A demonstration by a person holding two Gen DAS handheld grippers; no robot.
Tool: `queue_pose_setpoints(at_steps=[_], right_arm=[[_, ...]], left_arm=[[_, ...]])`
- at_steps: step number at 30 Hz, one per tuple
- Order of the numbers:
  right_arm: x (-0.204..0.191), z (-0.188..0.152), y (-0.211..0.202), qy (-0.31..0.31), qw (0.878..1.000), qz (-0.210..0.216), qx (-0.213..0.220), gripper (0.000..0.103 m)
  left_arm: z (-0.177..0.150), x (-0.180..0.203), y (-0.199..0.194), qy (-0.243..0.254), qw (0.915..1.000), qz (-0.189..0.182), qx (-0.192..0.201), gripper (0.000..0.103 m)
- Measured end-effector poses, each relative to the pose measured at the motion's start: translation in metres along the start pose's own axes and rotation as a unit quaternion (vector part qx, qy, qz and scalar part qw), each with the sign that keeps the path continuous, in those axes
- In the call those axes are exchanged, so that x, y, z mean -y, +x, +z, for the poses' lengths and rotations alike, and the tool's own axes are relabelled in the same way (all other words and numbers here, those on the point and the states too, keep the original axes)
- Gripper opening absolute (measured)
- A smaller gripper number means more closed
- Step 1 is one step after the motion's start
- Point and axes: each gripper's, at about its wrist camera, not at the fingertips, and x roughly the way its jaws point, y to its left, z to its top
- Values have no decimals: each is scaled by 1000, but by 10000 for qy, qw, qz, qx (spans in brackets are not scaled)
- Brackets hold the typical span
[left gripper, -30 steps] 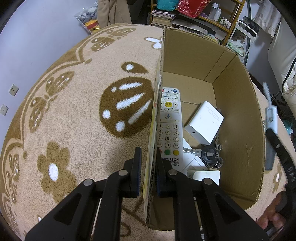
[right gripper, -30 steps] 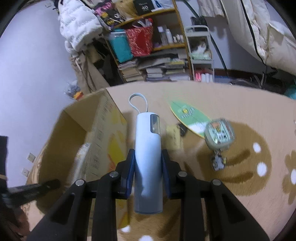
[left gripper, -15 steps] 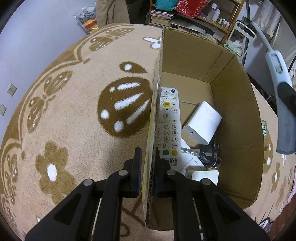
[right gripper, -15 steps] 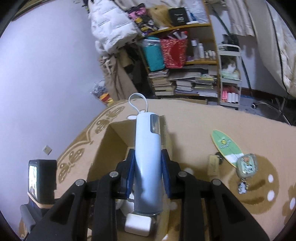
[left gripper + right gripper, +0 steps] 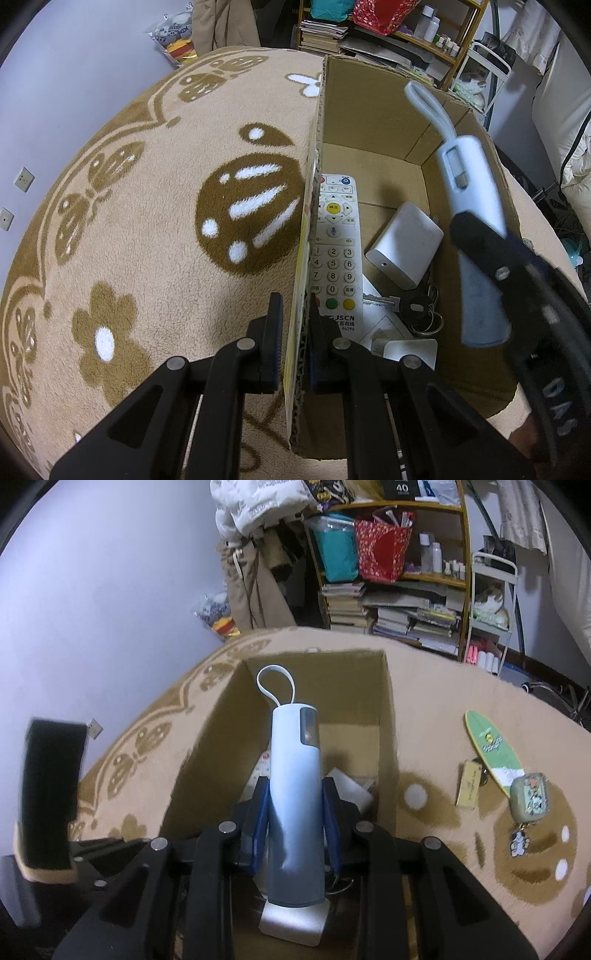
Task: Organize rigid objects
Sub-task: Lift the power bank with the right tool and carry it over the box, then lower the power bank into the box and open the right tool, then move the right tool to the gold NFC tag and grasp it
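left wrist view, reading from the left of the frame: patterned carpet (image 5: 147, 229) fills that side, then at lower centre the left gripper (image 5: 293, 343) has its fingers pinched together on the near wall of the cardboard box (image 5: 373, 110), one finger outside and one inside. inside the box, a white remote control (image 5: 336, 251) lies along that wall, then a white adapter block (image 5: 406, 247), a bunch of keys (image 5: 413, 310) and another white block (image 5: 406, 350) at the lower edge. at the right of the frame the pale blue bottle (image 5: 469, 206) hangs tilted over the box opening, carried by the right gripper.

right wrist view, again left to right: the blurred dark body of the other tool at the left edge, then the right gripper (image 5: 295, 827) at lower centre, its fingers clamped on the bottle's sides, the loop strap pointing away over the open box. further right on the carpet lie a tan tag (image 5: 468, 783), a green oval fan (image 5: 493, 747) and a small pouch with a charm (image 5: 529, 797).

so i'd say it's roughly halfway: four things are boxed, the bottle is above the box but not yet let go, and three items on the carpet are left to collect.
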Motion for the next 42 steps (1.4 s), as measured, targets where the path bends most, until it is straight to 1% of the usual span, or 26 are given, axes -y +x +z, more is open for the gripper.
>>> queue_pose_setpoints(at_steps=[4, 6, 10, 12, 15, 20, 22, 23, 24, 25, 26, 27, 28, 29, 30, 36, 42], right_arm=[[2, -8, 8, 38, 9999, -30, -114, 29], [-2, -10, 7, -122, 9998, -137, -66, 29], [-6, -12, 6, -236, 9996, -155, -88, 29], [-6, -13, 3, -226, 9997, -129, -44, 29], [-1, -9, -3, -141, 9998, -34, 136, 29], [3, -2, -14, -97, 9995, -56, 282, 29], [6, 2, -21, -109, 9991, -119, 380, 35], [9, 3, -23, -121, 9990, -154, 406, 42], [13, 6, -26, -126, 9985, -265, 453, 47], [18, 10, -29, -104, 9980, -364, 497, 49], [22, 12, -31, -63, 9978, -404, 524, 54], [30, 16, -31, 26, 9977, -421, 522, 64], [35, 18, -31, 81, 9977, -434, 510, 69], [42, 20, -31, 148, 9976, -461, 488, 78], [50, 24, -29, 197, 9976, -484, 446, 81], [93, 31, -23, 541, 9960, -679, 192, 81], [127, 28, -4, 776, 9951, -618, -49, 81]], left_arm=[[0, -1, 0, -23, 10000, -49, -15, 10], [0, -1, 0, 6, 10000, -23, -13, 10], [0, 1, -1, 85, 10000, 26, 6, 9], [0, 0, -1, 72, 10000, 19, 3, 9], [1, -2, -1, 8, 10000, -55, -11, 9], [0, -1, -1, 46, 10000, -6, -5, 9], [0, -1, -1, 37, 10000, 1, -8, 9], [0, -1, -1, 36, 10000, -1, -10, 9], [0, -1, -1, 33, 10000, -4, -11, 9], [0, -1, -1, 27, 10000, -9, -14, 9], [1, -1, -1, 26, 10000, -10, -14, 10], [1, -1, -1, 29, 10000, -7, -14, 10], [1, -1, -1, 33, 10000, -2, -13, 10], [1, -1, -1, 35, 10000, 8, -10, 10], [1, -1, -1, 45, 10000, 28, -6, 10], [1, 0, -1, 82, 9999, 80, 4, 10], [2, 2, 0, 120, 9999, 116, 9, 10]])
